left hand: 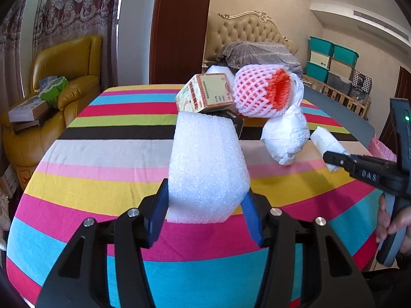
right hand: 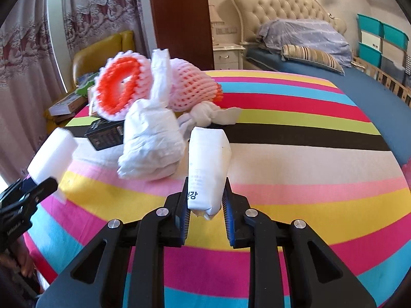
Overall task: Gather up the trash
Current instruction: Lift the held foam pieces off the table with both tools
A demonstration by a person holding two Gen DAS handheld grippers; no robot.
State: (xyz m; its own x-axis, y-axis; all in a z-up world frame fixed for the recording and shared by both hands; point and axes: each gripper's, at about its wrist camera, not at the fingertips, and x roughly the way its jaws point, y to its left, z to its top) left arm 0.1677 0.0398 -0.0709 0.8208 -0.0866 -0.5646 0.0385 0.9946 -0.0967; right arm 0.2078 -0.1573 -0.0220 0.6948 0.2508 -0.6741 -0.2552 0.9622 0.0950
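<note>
Spread wide across the scene, a striped cloth [right hand: 295, 138] in pink, yellow, blue, black and white, covering a table, with a blue bed [right hand: 364, 89] and tufted headboard [right hand: 282, 5] far right and a yellow armchair [left hand: 64, 77] far left. Heaped at the far middle of the cloth, the trash: a pink-and-orange foam fruit net [left hand: 262, 92] on top, a knotted white plastic bag [right hand: 151, 148] just near of it, a printed cardboard box [left hand: 205, 93] to the left, tilted on a dark box [right hand: 105, 134]. Nearer, lifted clear of the stripes, a white foam sheet [left hand: 208, 172], clamped at its lower end between the blue pads of the left gripper [left hand: 205, 218]. To the right, a white paper-wrapped packet [right hand: 206, 169] with printed lettering, standing upright, pinched near its lower end in the narrow jaws of the right gripper [right hand: 206, 210], just beside the white bag. At the near right edge of the left view, fingers of a hand [left hand: 393, 223] wrapped round the right gripper's grey handle.
</note>
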